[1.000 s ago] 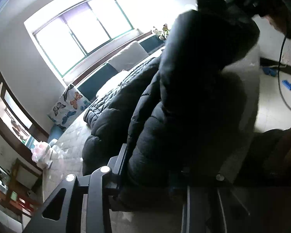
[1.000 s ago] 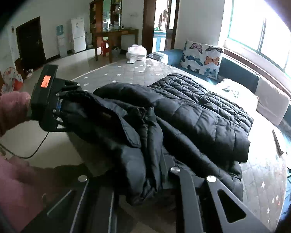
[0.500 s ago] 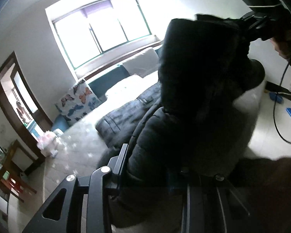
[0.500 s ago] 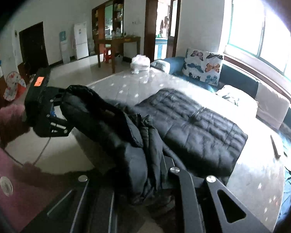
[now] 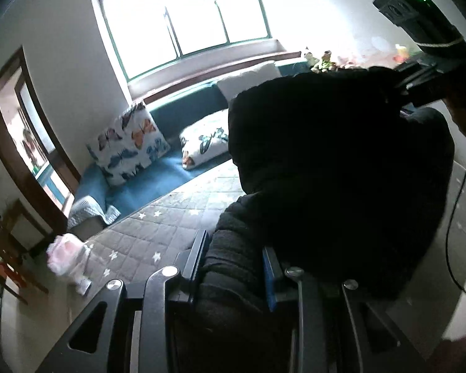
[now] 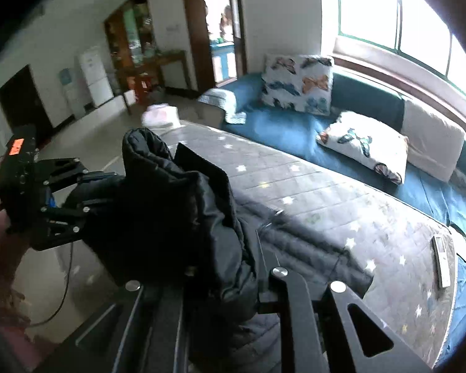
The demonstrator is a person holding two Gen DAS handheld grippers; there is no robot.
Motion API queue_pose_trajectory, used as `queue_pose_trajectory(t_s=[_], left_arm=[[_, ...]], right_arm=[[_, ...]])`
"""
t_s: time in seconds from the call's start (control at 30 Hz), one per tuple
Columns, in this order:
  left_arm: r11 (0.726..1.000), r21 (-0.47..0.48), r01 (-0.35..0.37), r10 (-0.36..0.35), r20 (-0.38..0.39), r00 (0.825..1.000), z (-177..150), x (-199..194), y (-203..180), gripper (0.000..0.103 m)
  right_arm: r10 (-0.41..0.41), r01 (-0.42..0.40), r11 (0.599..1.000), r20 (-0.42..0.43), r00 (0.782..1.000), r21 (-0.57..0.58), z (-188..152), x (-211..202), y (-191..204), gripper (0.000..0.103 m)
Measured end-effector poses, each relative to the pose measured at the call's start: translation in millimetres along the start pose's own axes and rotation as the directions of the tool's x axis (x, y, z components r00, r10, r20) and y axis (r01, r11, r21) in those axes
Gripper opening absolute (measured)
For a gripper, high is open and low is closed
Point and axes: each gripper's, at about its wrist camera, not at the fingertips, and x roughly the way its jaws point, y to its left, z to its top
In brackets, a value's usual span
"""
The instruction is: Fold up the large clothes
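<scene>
A black puffer jacket [image 5: 341, 168] hangs bunched between my two grippers, above the grey star-quilted mattress [image 5: 158, 230]. My left gripper [image 5: 234, 248] is shut on a thick fold of it. In the right wrist view my right gripper [image 6: 223, 264] is shut on another fold of the jacket [image 6: 171, 217]. Its lower part [image 6: 310, 248] still trails on the mattress [image 6: 310, 186]. The left gripper [image 6: 108, 186] shows at the left, clamped on the fabric. The right gripper [image 5: 400, 90] appears at the top right of the left wrist view, held by a hand.
A blue sofa [image 6: 282, 130] with butterfly pillows [image 6: 298, 84] runs along the window behind the mattress. A white remote [image 6: 441, 261] lies near the mattress's right edge. A pink-white bag [image 5: 65, 258] sits at its far corner. A black cable [image 5: 450, 248] hangs at the right.
Both grippers have risen and swung across with the jacket. Most of the jacket has come up off the mattress, baring the quilt that it covered.
</scene>
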Motion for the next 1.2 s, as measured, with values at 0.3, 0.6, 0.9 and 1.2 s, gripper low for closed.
queue_pose_trajectory(t_s=[0.3,0.6,0.9,1.2], left_arm=[[0.999,-0.04,0.016,-0.023,-0.182,0.983,26,141,31,0.033],[0.995,-0.101,0.026,-0.05,-0.243,0.969,10,214,48,0.039],[0.984,-0.176,0.014,-0.05,-0.201,0.978,22,186,67,0.044],[0.97,-0.24,-0.025,0.0,-0.102,0.995,38,86,67,0.071]], right_arm=[[-0.009,0.029,0.992,-0.152,0.988,0.126,18,120,-70,0.017],[0.053,0.021,0.957,-0.244,0.968,0.29,4,170,-109,0.025],[-0.082,0.114,0.969,-0.149,0.985,0.219,12,50,-99,0.032],[-0.055,0.094,0.971,-0.176,0.983,0.219,-41,21,-77,0.048]])
